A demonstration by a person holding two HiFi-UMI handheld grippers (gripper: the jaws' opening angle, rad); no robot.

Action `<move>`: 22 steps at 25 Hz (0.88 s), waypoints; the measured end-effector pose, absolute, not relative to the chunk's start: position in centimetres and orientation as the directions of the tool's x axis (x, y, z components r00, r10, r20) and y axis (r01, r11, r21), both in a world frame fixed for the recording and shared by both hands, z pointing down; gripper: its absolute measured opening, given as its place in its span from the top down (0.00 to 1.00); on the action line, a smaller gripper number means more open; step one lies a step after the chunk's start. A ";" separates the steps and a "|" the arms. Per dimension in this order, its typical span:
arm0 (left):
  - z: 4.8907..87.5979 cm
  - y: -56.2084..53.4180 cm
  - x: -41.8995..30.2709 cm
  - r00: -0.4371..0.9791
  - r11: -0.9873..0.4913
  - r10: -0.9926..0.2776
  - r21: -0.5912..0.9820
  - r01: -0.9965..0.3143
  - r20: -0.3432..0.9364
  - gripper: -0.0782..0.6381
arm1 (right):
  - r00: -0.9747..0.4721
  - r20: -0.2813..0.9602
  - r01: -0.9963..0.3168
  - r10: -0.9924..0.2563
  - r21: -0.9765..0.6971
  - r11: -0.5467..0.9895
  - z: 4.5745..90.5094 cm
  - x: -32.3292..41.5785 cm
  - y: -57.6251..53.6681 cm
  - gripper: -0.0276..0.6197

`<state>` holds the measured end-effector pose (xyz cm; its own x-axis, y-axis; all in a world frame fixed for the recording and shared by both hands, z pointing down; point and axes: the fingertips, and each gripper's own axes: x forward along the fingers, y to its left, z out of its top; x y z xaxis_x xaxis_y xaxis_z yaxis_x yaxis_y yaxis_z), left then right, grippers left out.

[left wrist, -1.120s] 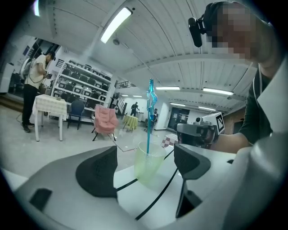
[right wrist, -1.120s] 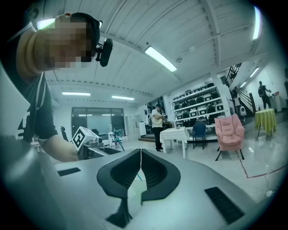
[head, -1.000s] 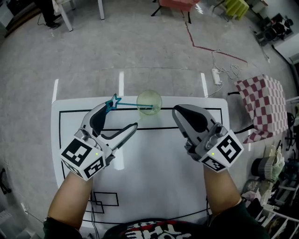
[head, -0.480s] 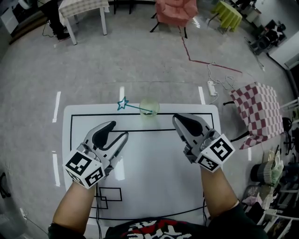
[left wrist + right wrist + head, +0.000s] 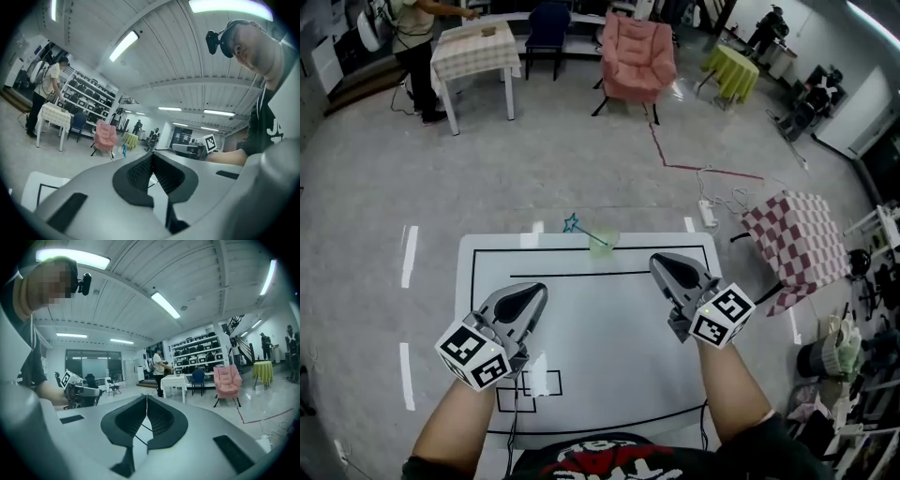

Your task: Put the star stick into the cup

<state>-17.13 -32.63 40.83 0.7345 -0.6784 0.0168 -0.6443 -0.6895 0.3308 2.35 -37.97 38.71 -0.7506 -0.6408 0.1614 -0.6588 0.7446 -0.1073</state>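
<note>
A clear greenish cup (image 5: 603,240) stands at the far edge of the white table (image 5: 609,366). The teal star stick (image 5: 577,226) leans in it, star up and to the left. In the left gripper view the stick (image 5: 124,149) is a small teal shape far off. My left gripper (image 5: 534,292) is at the near left, well short of the cup. Its jaws have just been closing and now meet with nothing between them. My right gripper (image 5: 661,265) is at the near right, shut and empty, also apart from the cup.
Black lines mark the table top. On the floor beyond lie a power strip (image 5: 708,212) and its cable. A checked-cloth table (image 5: 792,246) stands close on the right. Farther back are a pink armchair (image 5: 636,56) and a person at another checked table (image 5: 473,42).
Both grippers have drawn back from the cup toward the near side and risen. The left jaws went from wide open to shut, empty. The stick stays in the cup.
</note>
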 end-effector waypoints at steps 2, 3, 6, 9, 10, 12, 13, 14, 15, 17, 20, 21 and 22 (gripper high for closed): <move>39.4 -31.0 -18.4 0.748 -0.706 -0.664 0.338 -0.623 -0.009 0.88 | -0.733 0.167 -0.677 -0.659 -0.101 0.729 37.6 2.0 -36.5 0.91; 38.7 -30.1 -19.2 0.750 -0.709 -0.661 0.345 -0.616 -0.019 0.88 | -0.723 0.171 -0.688 -0.669 -0.098 0.719 37.1 1.8 -35.7 0.91; 36.7 -27.8 -21.9 0.750 -0.709 -0.660 0.369 -0.601 -0.046 0.88 | -0.689 0.177 -0.723 -0.703 -0.096 0.685 35.0 1.1 -33.1 0.91; 34.5 -25.8 -24.6 0.755 -0.717 -0.651 0.385 -0.580 -0.076 0.88 | -0.662 0.173 -0.748 -0.729 -0.086 0.659 32.7 0.1 -30.3 0.91; 33.9 -25.1 -25.4 0.756 -0.720 -0.649 0.386 -0.577 -0.081 0.88 | -0.656 0.175 -0.753 -0.734 -0.079 0.654 32.0 -0.2 -29.4 0.91; 32.9 -23.7 -26.7 0.758 -0.723 -0.647 0.382 -0.576 -0.083 0.88 | -0.647 0.178 -0.760 -0.741 -0.067 0.647 30.7 -0.6 -27.7 0.91; 32.5 -23.0 -27.3 0.757 -0.723 -0.648 0.380 -0.577 -0.081 0.88 | -0.644 0.178 -0.762 -0.744 -0.064 0.644 30.1 -0.7 -26.9 0.91; 32.2 -22.2 -27.7 0.757 -0.722 -0.649 0.379 -0.579 -0.080 0.88 | -0.642 0.177 -0.764 -0.746 -0.062 0.642 29.5 -0.7 -26.1 0.91; 31.8 -21.5 -28.0 0.756 -0.722 -0.649 0.379 -0.579 -0.081 0.88 | -0.641 0.175 -0.765 -0.748 -0.061 0.641 29.0 -0.7 -25.4 0.91; 31.2 -20.2 -28.3 0.758 -0.727 -0.647 0.373 -0.577 -0.089 0.88 | -0.641 0.171 -0.764 -0.748 -0.059 0.642 28.3 -0.6 -24.2 0.91; 30.4 -18.5 -27.9 0.754 -0.722 -0.651 0.378 -0.579 -0.090 0.88 | -0.652 0.159 -0.757 -0.742 -0.066 0.651 27.5 -0.1 -22.7 0.91; 30.1 -17.9 -27.5 0.751 -0.717 -0.655 0.380 -0.584 -0.084 0.88 | -0.657 0.155 -0.752 -0.738 -0.068 0.655 27.4 0.2 -22.2 0.91; 29.9 -17.2 -27.1 0.748 -0.713 -0.659 0.380 -0.590 -0.075 0.88 | -0.662 0.153 -0.748 -0.734 -0.070 0.660 27.2 0.6 -21.7 0.91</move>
